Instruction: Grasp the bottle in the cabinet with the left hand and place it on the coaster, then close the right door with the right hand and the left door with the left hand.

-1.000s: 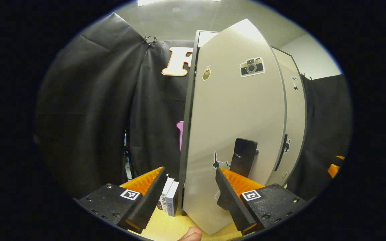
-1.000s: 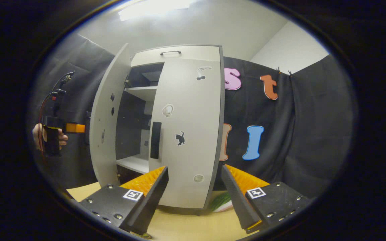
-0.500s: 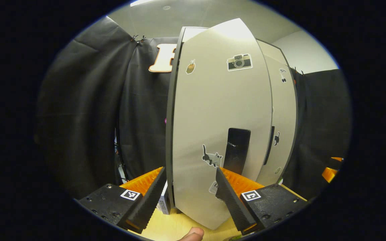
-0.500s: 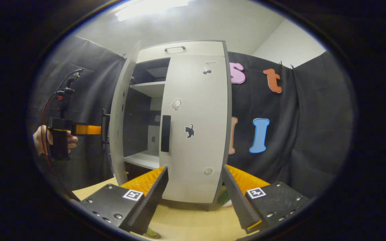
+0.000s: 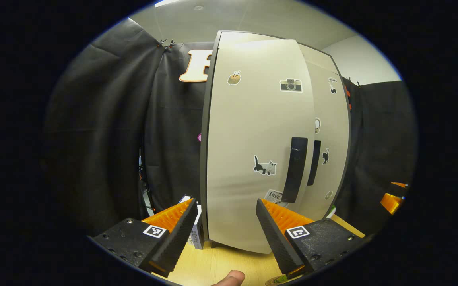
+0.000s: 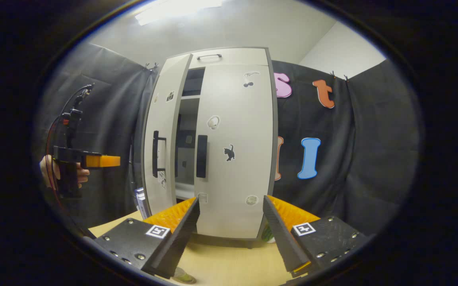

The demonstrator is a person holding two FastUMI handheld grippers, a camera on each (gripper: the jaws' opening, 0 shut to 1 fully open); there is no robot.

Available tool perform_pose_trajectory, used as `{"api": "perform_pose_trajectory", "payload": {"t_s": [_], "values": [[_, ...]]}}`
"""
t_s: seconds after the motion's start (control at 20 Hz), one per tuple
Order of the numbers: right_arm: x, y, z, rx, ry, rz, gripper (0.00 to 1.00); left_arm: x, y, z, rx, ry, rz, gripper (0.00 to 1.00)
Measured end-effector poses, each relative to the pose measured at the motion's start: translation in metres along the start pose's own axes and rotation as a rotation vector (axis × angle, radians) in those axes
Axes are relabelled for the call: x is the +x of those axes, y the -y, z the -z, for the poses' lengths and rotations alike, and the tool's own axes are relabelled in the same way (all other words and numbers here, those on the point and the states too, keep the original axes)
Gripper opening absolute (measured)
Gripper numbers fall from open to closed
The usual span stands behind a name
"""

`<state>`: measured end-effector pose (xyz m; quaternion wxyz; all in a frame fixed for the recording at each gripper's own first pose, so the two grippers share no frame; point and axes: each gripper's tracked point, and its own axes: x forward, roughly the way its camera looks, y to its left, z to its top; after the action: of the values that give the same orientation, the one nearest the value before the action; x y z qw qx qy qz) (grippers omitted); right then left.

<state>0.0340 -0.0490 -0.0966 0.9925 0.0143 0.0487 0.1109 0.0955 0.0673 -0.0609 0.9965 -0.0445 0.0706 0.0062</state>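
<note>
The pale cabinet (image 6: 233,59) stands on the wooden table (image 6: 229,266). Its right door (image 6: 237,167) is shut. The left door (image 6: 159,131) is ajar, and a narrow gap shows dark shelves inside. In the left gripper view the left door (image 5: 249,131) faces me with its black handle (image 5: 296,169). My left gripper (image 5: 226,202) is open and holds nothing. Seen from the right, that left gripper (image 6: 111,161) is held by a hand a little short of the left door. My right gripper (image 6: 231,198) is open before the right door. A greenish round thing (image 6: 183,275), perhaps the bottle, peeks at the bottom edge.
Small books (image 5: 195,234) stand against the cabinet's left side. Something green (image 6: 268,234) lies by the cabinet's right foot. A fingertip (image 5: 229,278) shows at the bottom edge. The right gripper (image 5: 392,198) shows at the far right. Black cloth walls surround the table.
The left door has swung from wide open to nearly shut, narrowing the gap. The left gripper followed it toward the cabinet. The right door has stayed shut.
</note>
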Motion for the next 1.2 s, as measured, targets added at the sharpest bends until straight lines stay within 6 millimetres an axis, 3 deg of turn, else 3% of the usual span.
{"api": "perform_pose_trajectory", "payload": {"t_s": [0.2,0.25,0.3,0.55,0.8,0.85,0.95,1.0,1.15,1.2], "values": [[-0.002,-0.004,-0.003,-0.006,0.010,0.004,0.96,-0.014,0.002,0.004,0.015,0.009,0.002,0.94],[-0.003,-0.005,-0.003,-0.004,0.012,0.005,0.96,-0.018,0.003,0.005,0.029,0.011,0.006,0.89],[-0.003,-0.005,-0.003,0.000,0.013,0.009,0.96,-0.022,0.004,0.005,0.039,0.014,0.007,0.94],[-0.004,-0.008,-0.001,0.020,0.018,0.025,0.96,-0.041,0.004,0.010,0.030,0.024,0.013,0.95],[-0.005,-0.005,0.000,0.034,-0.014,0.061,0.93,-0.048,-0.006,0.019,0.021,0.014,-0.004,0.95],[-0.005,-0.005,-0.003,0.042,-0.013,0.064,0.97,-0.049,-0.010,0.019,0.034,0.012,-0.016,0.95],[-0.006,-0.005,-0.007,0.059,-0.008,0.072,0.97,-0.053,-0.013,0.015,0.064,0.023,-0.027,0.90],[-0.007,-0.004,-0.008,0.062,-0.002,0.075,0.96,-0.055,-0.012,0.011,0.074,0.031,-0.025,0.95],[-0.005,0.001,-0.004,0.055,-0.004,0.101,0.97,-0.056,-0.005,0.005,0.091,0.047,-0.006,0.94],[-0.005,0.002,-0.001,0.053,-0.013,0.107,0.93,-0.057,-0.003,0.005,0.088,0.050,0.000,0.94]]}}
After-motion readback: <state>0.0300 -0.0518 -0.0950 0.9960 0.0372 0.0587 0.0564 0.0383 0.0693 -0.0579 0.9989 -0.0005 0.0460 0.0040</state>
